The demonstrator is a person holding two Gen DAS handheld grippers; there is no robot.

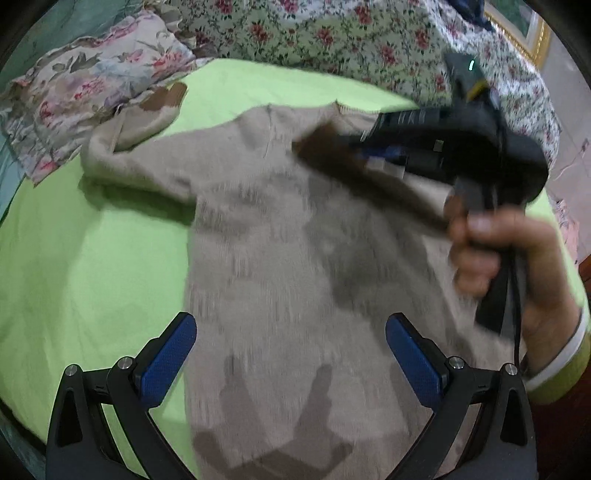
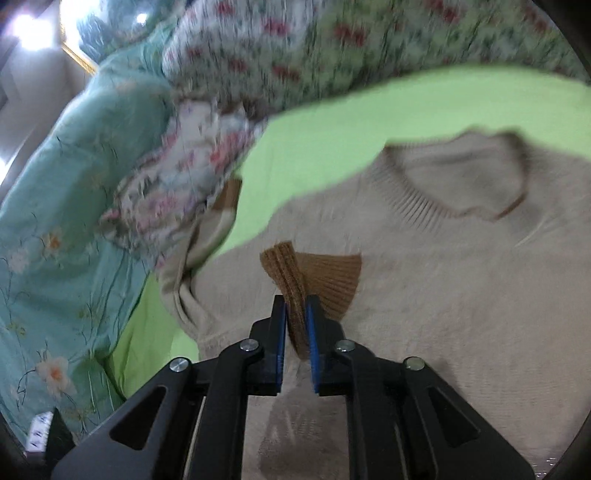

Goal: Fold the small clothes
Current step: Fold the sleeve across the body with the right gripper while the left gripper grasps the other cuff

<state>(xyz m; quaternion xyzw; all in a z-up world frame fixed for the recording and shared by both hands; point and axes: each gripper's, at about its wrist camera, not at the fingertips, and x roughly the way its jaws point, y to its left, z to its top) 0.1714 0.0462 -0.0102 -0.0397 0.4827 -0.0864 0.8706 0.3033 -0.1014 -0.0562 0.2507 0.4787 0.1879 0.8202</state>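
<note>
On the left we see a teal floral quilt (image 2: 55,229) and a ruffled floral pillow (image 1: 85,85) at the edge of the bed, which is covered by a lime-green sheet (image 1: 81,258). On that sheet lies our beige knitted sweater (image 1: 280,266), spread flat, its ribbed neckline (image 2: 417,206) toward the flowered bedspread (image 1: 332,33) behind. Its one sleeve (image 1: 147,122) lies bent toward the pillow. Our left gripper (image 1: 291,358) hovers over the sweater's lower body, jaws spread wide with nothing between them. To the right, our right gripper (image 2: 295,325), held in a hand (image 1: 517,258), has its jaws nearly closed, pinching the brown ribbed cuff (image 2: 291,280) of the other sleeve, carried over the sweater's chest. We can read no labels or writing anywhere.
</note>
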